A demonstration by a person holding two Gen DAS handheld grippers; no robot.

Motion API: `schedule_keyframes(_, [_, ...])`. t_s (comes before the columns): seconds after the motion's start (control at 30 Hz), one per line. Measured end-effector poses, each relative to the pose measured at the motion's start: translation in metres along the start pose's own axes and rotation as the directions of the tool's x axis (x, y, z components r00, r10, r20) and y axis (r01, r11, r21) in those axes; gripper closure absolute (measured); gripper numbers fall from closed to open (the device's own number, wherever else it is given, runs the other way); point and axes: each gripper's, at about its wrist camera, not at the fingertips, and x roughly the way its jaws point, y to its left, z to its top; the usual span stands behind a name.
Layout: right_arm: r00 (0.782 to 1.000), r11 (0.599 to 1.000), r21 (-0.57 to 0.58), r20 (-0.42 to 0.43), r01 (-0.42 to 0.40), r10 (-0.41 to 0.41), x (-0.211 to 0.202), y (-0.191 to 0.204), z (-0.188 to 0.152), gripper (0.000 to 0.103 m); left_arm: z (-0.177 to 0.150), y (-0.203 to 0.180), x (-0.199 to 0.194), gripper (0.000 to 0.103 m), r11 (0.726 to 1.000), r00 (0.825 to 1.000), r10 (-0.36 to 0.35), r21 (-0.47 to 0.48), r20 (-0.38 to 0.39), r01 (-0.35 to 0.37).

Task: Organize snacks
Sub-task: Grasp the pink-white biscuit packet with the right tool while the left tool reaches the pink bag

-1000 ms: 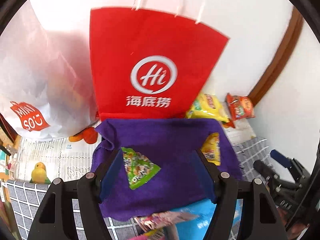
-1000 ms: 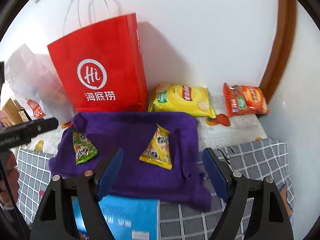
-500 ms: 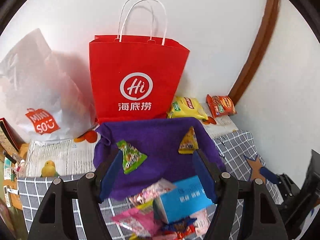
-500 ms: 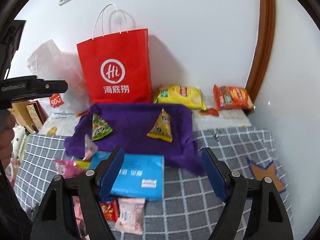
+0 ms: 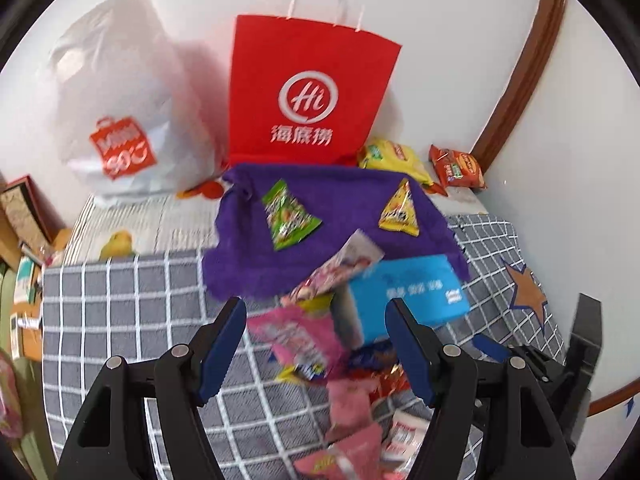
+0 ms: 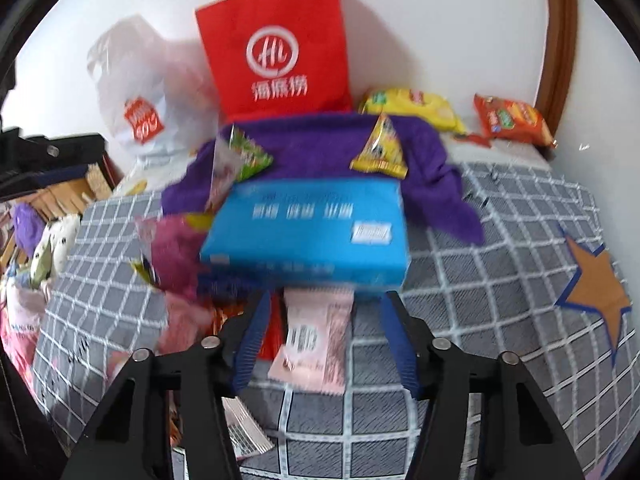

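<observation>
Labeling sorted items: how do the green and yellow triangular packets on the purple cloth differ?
The green packet lies toward the left of the purple cloth, the yellow packet toward the right. The green packet lies skewed, its point up and to the left; the yellow packet's point aims straight at the red bag. The green packet's print is multicoloured, the yellow packet's dark. Both are small triangular sachets lying flat on the cloth, apart, touched by neither gripper.

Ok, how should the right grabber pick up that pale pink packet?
Grip the pale pink packet across its narrow width, coming from above. It lies flat on the checked cloth, long axis between the right gripper's closing jaws, its far end tucked under the blue box.
</observation>
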Motion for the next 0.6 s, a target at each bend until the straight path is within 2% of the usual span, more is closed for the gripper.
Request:
schedule_keyframes(0.1, [0.999, 1.000, 0.010, -0.028, -0.026, 0.026, 0.013, 0.001, -0.011, 0.051, -0.012, 0.009, 0.000, 0.033, 1.000, 1.000, 0.011, -0.006, -0.010, -0.011])
schedule_keyframes(0.4, [0.996, 0.999, 0.026, -0.081, -0.025, 0.027, 0.047, 0.001, -0.019, 0.052, -0.047, 0.033, -0.001, 0.033, 0.998, 0.998, 0.054, -0.040, -0.043, -0.056])
schedule_keyframes(0.5, [0.998, 1.000, 0.009, -0.066, 0.006, -0.005, 0.051, 0.003, -0.022, 0.060, -0.052, 0.032, -0.001, 0.033, 0.998, 0.998, 0.052, -0.038, -0.042, -0.053])
schedule_keyframes(0.6, [0.999, 1.000, -0.005, -0.052, -0.006, 0.006, 0.047, 0.001, -0.023, 0.068, -0.056, 0.027, 0.003, 0.033, 0.998, 0.998, 0.046, -0.035, -0.047, -0.048])
